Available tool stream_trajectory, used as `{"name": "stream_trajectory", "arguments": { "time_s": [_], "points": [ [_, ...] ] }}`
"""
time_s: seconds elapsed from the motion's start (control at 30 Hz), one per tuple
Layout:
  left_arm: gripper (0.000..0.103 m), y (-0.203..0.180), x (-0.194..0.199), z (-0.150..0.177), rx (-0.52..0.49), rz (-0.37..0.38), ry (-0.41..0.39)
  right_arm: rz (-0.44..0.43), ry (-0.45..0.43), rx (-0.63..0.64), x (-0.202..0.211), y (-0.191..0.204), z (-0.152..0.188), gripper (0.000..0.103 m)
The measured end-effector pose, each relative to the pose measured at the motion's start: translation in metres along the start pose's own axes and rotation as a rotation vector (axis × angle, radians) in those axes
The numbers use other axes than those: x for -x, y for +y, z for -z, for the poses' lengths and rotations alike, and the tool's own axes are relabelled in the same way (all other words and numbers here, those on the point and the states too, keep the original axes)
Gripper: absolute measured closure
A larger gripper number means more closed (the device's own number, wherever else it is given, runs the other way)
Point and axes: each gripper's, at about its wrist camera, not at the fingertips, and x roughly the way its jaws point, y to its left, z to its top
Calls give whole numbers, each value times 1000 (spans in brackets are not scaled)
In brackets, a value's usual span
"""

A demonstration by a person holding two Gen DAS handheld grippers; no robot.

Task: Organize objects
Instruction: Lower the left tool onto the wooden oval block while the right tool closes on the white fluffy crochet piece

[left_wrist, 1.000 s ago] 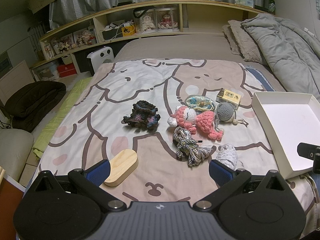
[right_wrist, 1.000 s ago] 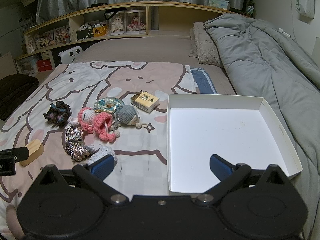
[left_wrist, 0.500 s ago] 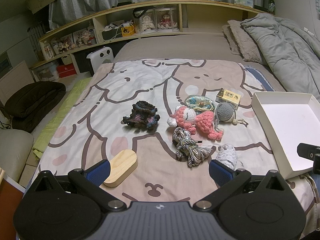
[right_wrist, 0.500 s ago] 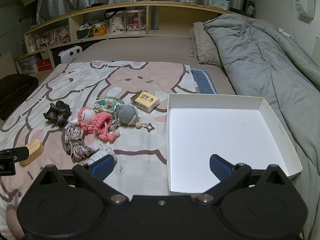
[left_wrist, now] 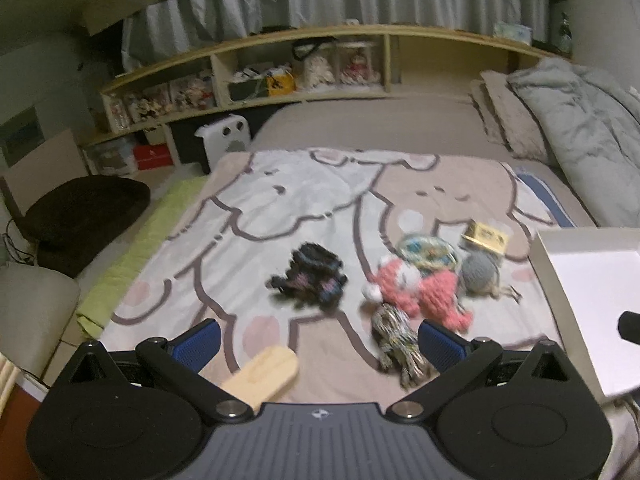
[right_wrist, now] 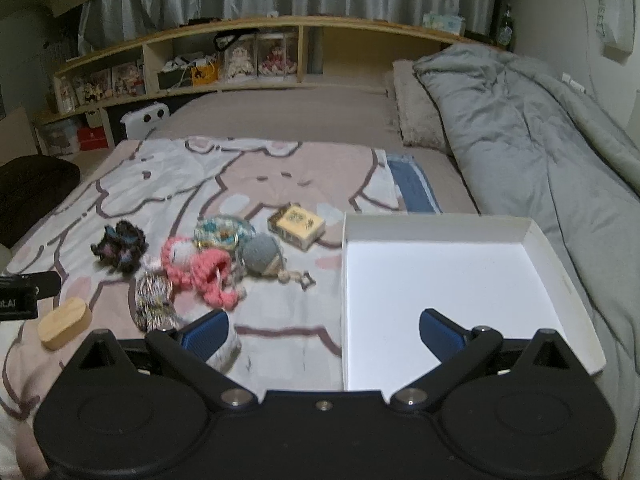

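Note:
On the cartoon-print blanket lies a cluster of small items: a dark crochet piece (left_wrist: pixel 308 282), a pink crochet toy (left_wrist: pixel 416 290), a grey knitted ball (left_wrist: pixel 478 272), a yellow box (left_wrist: pixel 486 236), a round patterned pouch (left_wrist: pixel 428 252), a braided rope toy (left_wrist: pixel 396 336) and a wooden block (left_wrist: pixel 264 372). My left gripper (left_wrist: pixel 318 336) is open low over the blanket, with the rope toy by its right finger. My right gripper (right_wrist: pixel 324 330) is open, straddling the left wall of the empty white tray (right_wrist: pixel 440 276). A white knitted item (right_wrist: pixel 226 350) peeks out beside its left finger.
A grey duvet (right_wrist: pixel 540 140) and a pillow (right_wrist: pixel 416 112) fill the bed's right side. A wooden shelf headboard (right_wrist: pixel 280 68) with dolls and boxes runs along the back. A dark cushion (left_wrist: pixel 84 216) and a white heater (left_wrist: pixel 224 140) stand left of the bed.
Both views have shifted and blurred. The left gripper has moved forward and lower towards the toys, so the rope toy and wooden block lie closer to its fingers. Both grippers stay open.

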Motion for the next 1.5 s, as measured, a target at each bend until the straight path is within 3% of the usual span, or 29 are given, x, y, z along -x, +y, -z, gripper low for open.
{"name": "stream_trajectory", "arguments": {
  "time_s": [0.3,0.57,0.87,1.0,1.13,1.3,1.5],
  "points": [
    [0,20,-13,-14,19,-49,-39,-28,-16,62,-12,20,-27,0],
    [0,40,-34,-20,12,-48,-29,-81,25,29,-39,32,-40,0],
    [0,61,-73,-14,57,-41,110,-216,89,5,-65,44,-28,0],
    [0,67,-96,-9,78,-50,197,-209,146,11,-80,49,-13,0],
    [0,74,-121,2,150,-56,321,-202,223,4,-99,50,2,0],
    [0,77,-142,9,238,-104,405,-228,282,-17,-112,54,14,1],
    [0,79,-160,18,408,-122,491,-277,355,-101,-127,57,19,10]
  ]
}}
